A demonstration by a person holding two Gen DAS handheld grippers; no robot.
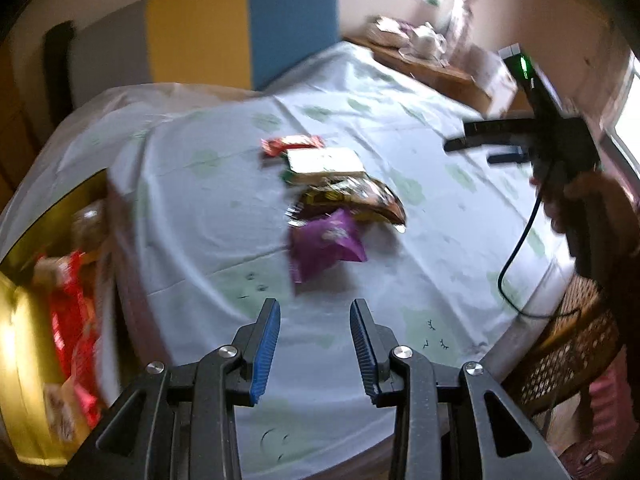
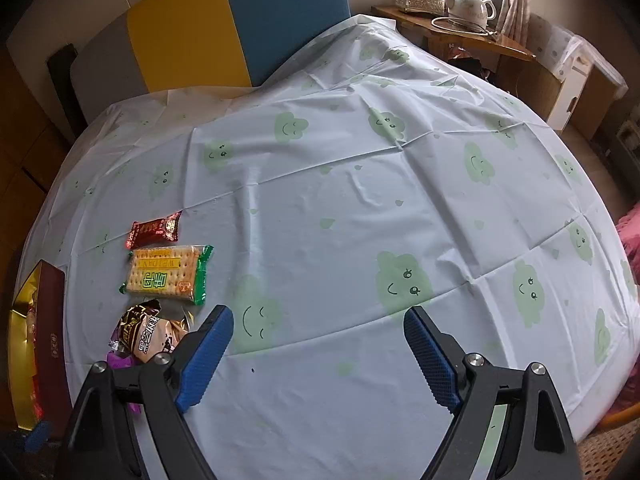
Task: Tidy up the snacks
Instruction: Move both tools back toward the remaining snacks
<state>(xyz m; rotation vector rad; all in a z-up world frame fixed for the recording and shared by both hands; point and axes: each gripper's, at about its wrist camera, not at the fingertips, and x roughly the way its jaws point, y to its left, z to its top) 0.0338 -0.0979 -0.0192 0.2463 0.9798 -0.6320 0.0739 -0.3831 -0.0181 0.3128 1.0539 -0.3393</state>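
Several snacks lie in a row on the pale tablecloth (image 2: pixel 340 208): a small red packet (image 1: pixel 292 145) (image 2: pixel 154 230), a cracker pack (image 1: pixel 325 162) (image 2: pixel 168 274), a brown-gold bag (image 1: pixel 356 198) (image 2: pixel 150 334) and a purple bag (image 1: pixel 326 242) (image 2: pixel 120 360). A gold-lined box (image 1: pixel 36 312) (image 2: pixel 36 336) at the table's left edge holds red packets. My left gripper (image 1: pixel 315 310) is open and empty, just short of the purple bag. My right gripper (image 2: pixel 318 316) is open and empty over bare cloth, right of the snacks; it also shows in the left wrist view (image 1: pixel 520 140).
A yellow and blue chair back (image 2: pixel 240 20) stands behind the table. A wooden side table (image 2: pixel 460 36) with a teapot (image 2: pixel 472 4) and tissue box is at the back right. A wicker chair (image 1: pixel 568 352) is at the right edge.
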